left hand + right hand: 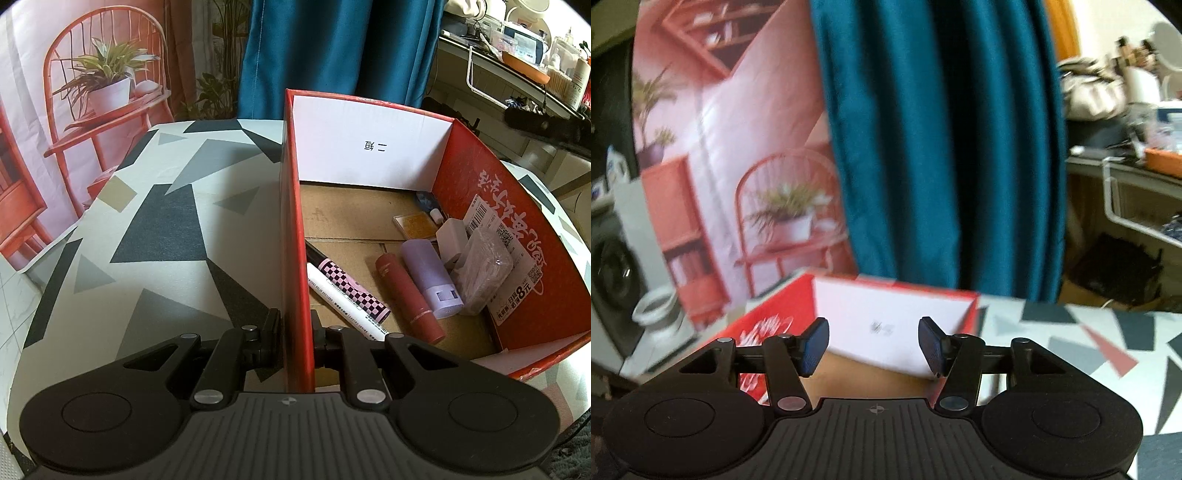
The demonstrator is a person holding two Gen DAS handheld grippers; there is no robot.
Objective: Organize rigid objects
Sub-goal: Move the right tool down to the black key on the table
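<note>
Left hand-held gripper (pixel 295 338): clenched on the near side wall of the red cardboard box (pixel 293 229), one finger outside the wall and one inside, both pressed against it. The box stands on a counter (pixel 155 221) covered in a grey, black and white geometric pattern, which spreads to the left of this gripper.

Contents of the box, all ahead and to the right of the left hand-held gripper, lying on the brown cardboard floor:
- a white marker (pixel 343 306) closest to the gripped wall;
- a pink-and-black checkered pen (pixel 351 288) touching it on its far side;
- a dark red tube (pixel 408 297) further right;
- a lilac tube (pixel 430 277) just beside the red one;
- a white plug adapter (pixel 452 238) and a clear-wrapped packet (pixel 487 266) against the right wall;
- a small yellow flat case (pixel 415 226) further back.

Right hand-held gripper (pixel 873 345): released, jaws standing apart with nothing between the blue pads (pixel 814 345). It hangs above the box's near edge, looking across the interior to the white far wall. This view is blurred; box contents cannot be made out in it.
</note>
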